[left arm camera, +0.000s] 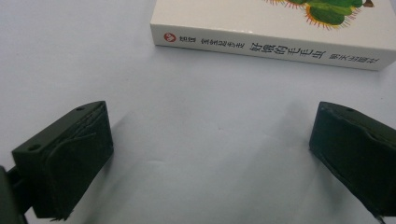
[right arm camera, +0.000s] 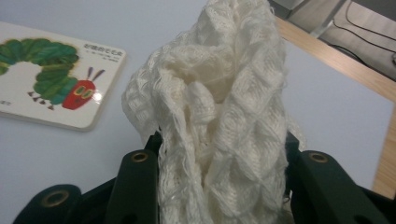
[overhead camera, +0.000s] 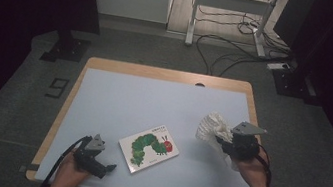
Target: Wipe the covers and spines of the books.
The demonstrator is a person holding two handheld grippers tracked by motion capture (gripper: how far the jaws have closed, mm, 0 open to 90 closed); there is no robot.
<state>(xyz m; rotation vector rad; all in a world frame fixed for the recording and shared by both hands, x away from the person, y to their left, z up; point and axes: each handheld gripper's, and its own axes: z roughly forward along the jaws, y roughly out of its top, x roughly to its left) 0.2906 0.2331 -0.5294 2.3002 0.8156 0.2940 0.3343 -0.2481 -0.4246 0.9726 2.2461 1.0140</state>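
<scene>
A white board book [overhead camera: 149, 148] with a green caterpillar on its cover lies flat near the table's front centre. Its spine [left arm camera: 271, 49] faces my left gripper [overhead camera: 109, 168], which rests low on the table just left of the book, open and empty. At the right side of the table my right gripper [overhead camera: 221, 142] is shut on a bunched white knitted cloth [overhead camera: 212, 125]. The cloth [right arm camera: 219, 116] stands up between the black jaws and hides the pads. The book [right arm camera: 51, 79] lies off to the left of the cloth in the right gripper view.
The pale blue table top [overhead camera: 152, 106] has a wooden rim [overhead camera: 167, 74] at the back and sides. Cables [overhead camera: 222, 46] and a metal stand [overhead camera: 228, 7] are on the floor beyond the table.
</scene>
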